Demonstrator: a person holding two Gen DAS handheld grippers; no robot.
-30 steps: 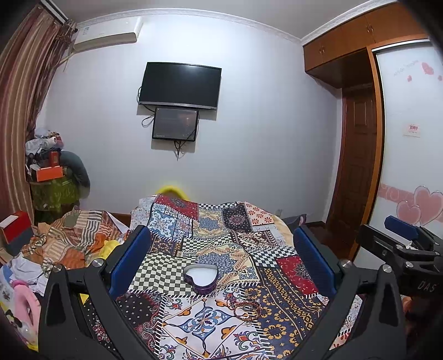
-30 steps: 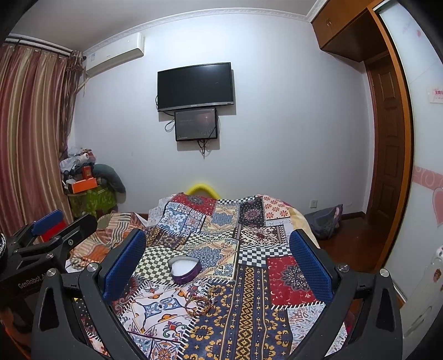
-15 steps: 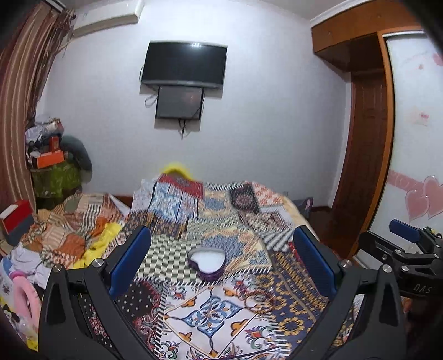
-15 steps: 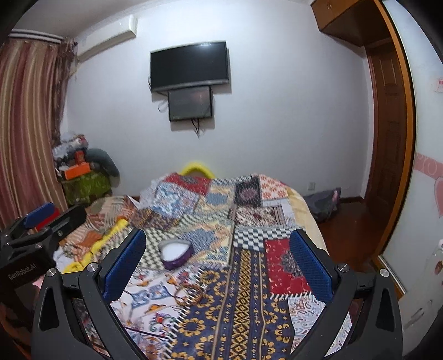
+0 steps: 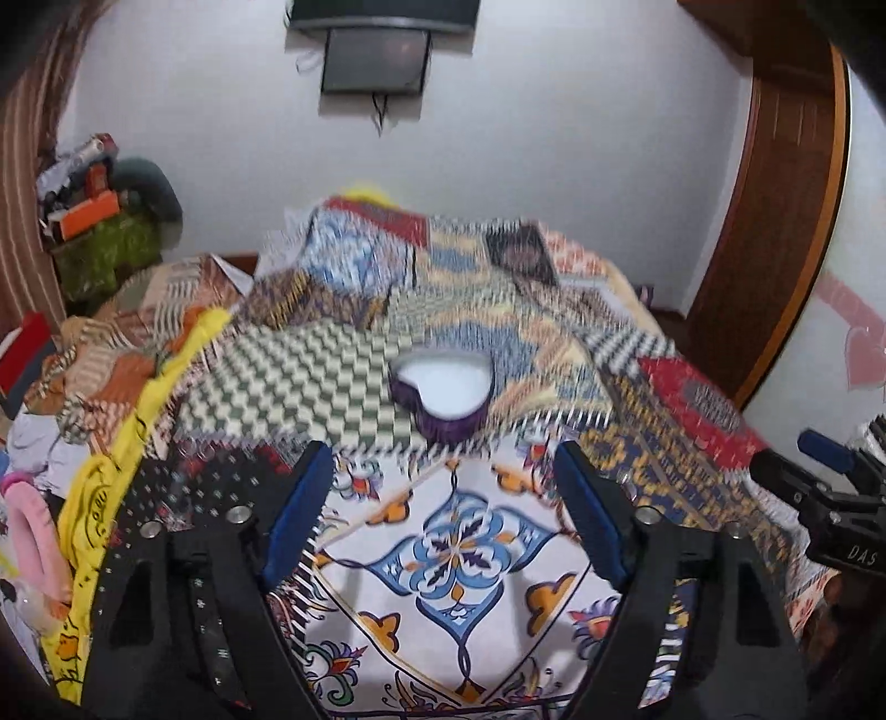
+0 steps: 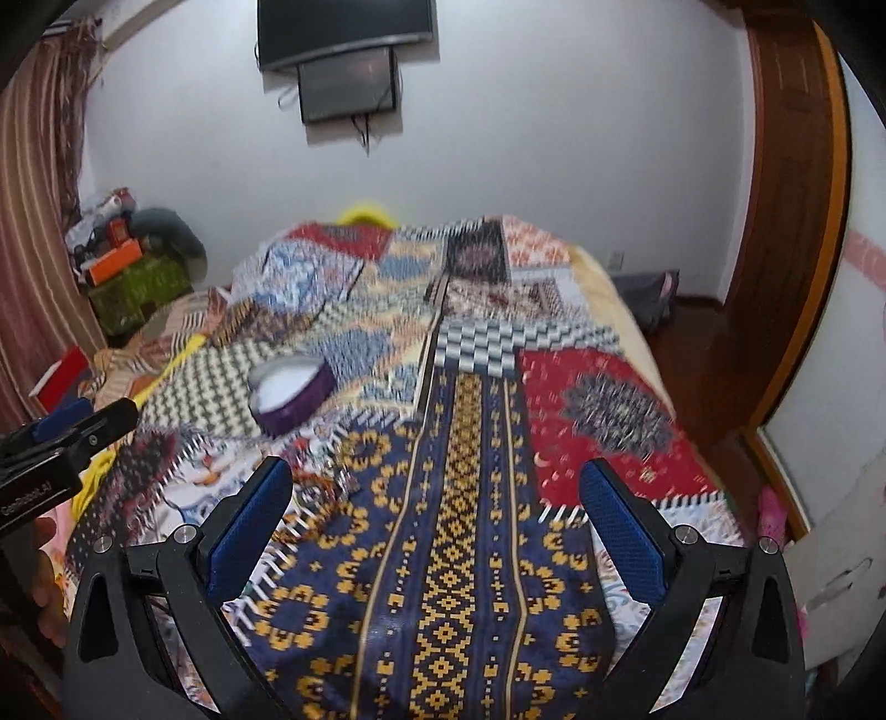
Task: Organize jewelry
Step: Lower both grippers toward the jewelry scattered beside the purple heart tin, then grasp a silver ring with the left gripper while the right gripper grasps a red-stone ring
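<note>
A purple heart-shaped jewelry box (image 5: pixel 441 396) with a white inside lies open on the patchwork bedspread (image 5: pixel 454 559); it also shows in the right wrist view (image 6: pixel 290 394). My left gripper (image 5: pixel 443 509) is open and empty, just short of the box. My right gripper (image 6: pixel 437 526) is open and empty over the blue and gold patch. A tangle of jewelry (image 6: pixel 326 487), blurred, lies on the spread just right of my right gripper's left finger. In the left wrist view the jewelry is hidden or too blurred to tell.
Heaped clothes and a yellow cloth (image 5: pixel 127 421) lie along the bed's left side. A wooden door (image 6: pixel 786 221) and wardrobe stand to the right. A wall TV (image 6: pixel 343 27) hangs on the far wall. A cluttered green box (image 6: pixel 138 282) stands in the left corner.
Both grippers have tilted down and moved forward toward the bed. The box and the jewelry now sit closer and lower in view. Both stay open.
</note>
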